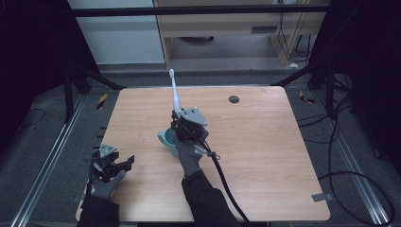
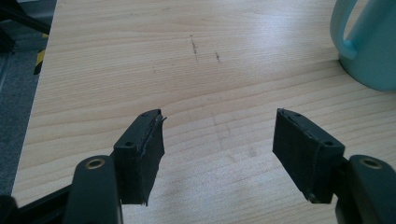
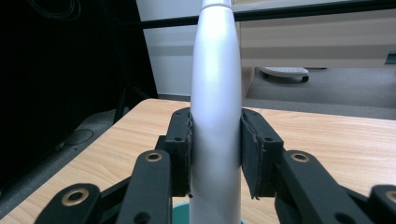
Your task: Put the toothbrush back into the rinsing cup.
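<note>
My right claw [image 1: 182, 119] is closed on the toothbrush [image 1: 175, 92]; both pads [image 3: 180, 154] press flat on the thick white handle, one on each side. My right hand [image 1: 191, 153], in a grey glove, holds this claw from behind, with the forearm in a dark sleeve coming straight after it. My left claw [image 1: 124, 163] is far to the left of the right one, low over the bench [image 1: 265, 156]. Its jaws stand wide apart with nothing between them. My left hand [image 1: 101, 185] grips it from behind.

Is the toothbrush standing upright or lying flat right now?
Upright: the toothbrush stands head up, clamped between the right gripper pads, above the cup.
</note>
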The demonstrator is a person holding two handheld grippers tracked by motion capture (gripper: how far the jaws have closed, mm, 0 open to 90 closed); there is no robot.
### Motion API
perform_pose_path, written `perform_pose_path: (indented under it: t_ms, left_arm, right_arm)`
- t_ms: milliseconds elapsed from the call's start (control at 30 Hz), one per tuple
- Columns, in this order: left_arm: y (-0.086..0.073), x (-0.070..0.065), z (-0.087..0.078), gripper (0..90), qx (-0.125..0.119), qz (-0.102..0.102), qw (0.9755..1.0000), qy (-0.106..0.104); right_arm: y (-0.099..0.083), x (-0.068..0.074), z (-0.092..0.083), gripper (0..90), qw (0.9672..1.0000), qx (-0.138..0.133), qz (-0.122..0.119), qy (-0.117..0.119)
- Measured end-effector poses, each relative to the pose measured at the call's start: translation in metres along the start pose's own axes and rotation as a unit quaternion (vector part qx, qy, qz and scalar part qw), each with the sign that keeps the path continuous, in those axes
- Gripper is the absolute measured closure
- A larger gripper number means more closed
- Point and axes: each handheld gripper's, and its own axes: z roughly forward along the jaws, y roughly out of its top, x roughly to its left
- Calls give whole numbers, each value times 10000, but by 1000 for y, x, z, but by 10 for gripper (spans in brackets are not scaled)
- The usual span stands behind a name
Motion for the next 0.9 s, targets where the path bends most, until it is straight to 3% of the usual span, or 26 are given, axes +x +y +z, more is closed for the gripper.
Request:
perform_pose_path:
  t_ms: [333,900]
  left_arm:
    - [0,0,0,328,3,3,10000,-4]
    - [0,0,0,329,7,2,10000,-3]
  right_arm:
    - [-15,7,17,663,9997,246,-20,51]
    - [-39,9,25,660,9974,705,-134,37]
